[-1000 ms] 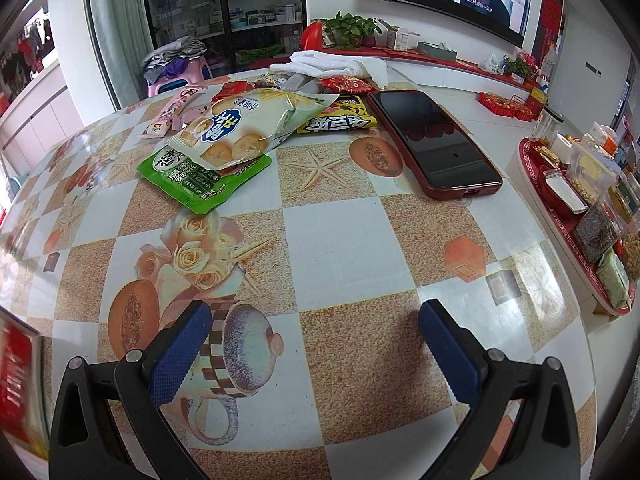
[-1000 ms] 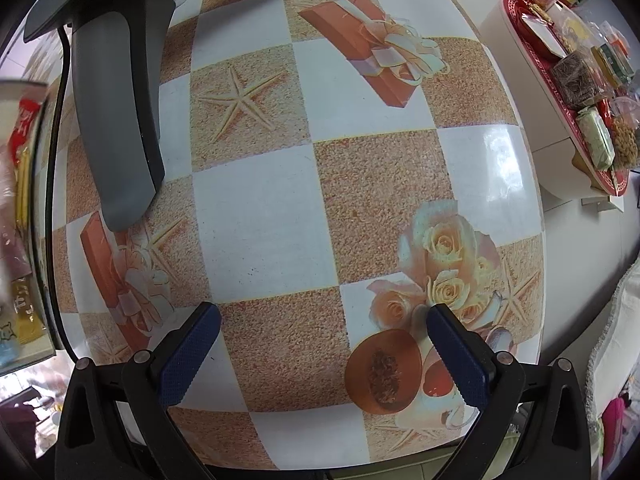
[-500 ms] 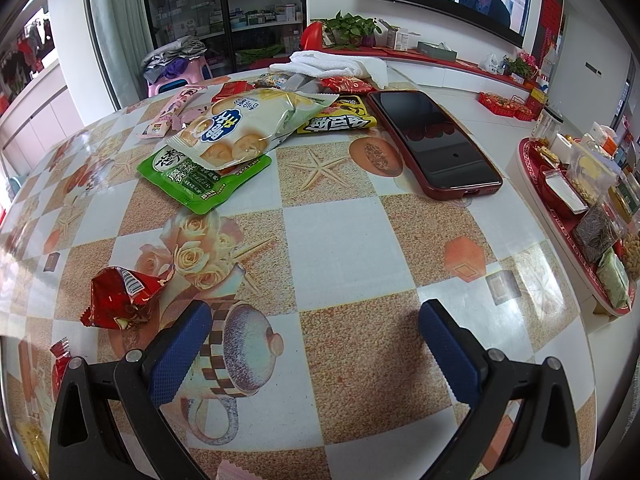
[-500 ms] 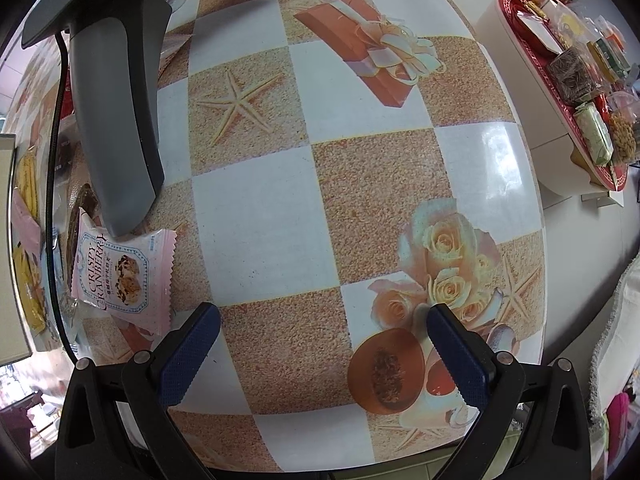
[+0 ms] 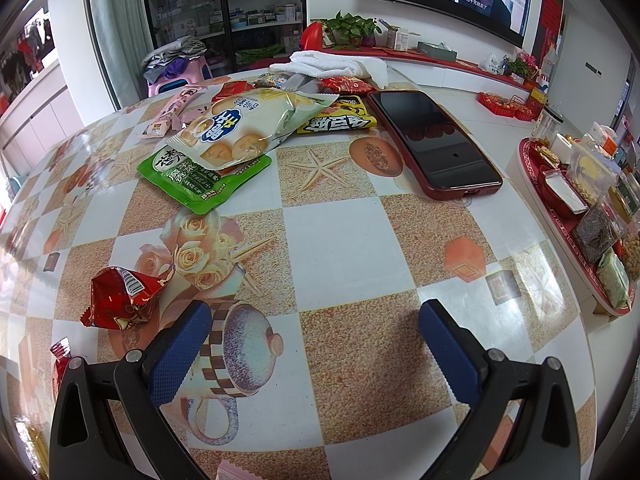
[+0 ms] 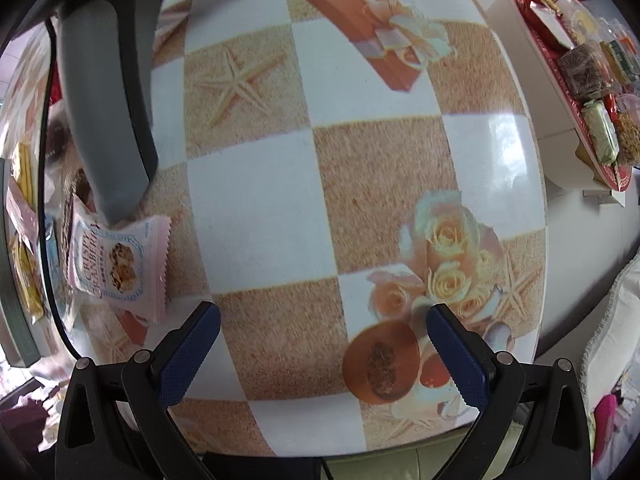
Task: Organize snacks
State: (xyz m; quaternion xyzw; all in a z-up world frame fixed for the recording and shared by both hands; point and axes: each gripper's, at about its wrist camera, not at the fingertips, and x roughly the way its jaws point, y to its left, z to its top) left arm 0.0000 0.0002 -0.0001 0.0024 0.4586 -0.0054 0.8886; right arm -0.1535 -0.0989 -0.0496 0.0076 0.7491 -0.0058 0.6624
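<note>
where legible, pink packet (image 6: pixel 116 264) reads "crispy cranberry".

On the pink packet (image 6: pixel 120 264) lying at the left of my right gripper's view, I read "CRISPY CRANBERRY" beside a picture of cookies. In my left gripper's view, the red packet (image 5: pixel 120 296) bears a barcode with digits too small to read. The cookie bag (image 5: pixel 244 128), green packet (image 5: pixel 192 176) and yellow packet (image 5: pixel 340 120) carry Chinese print I cannot decipher.
</note>
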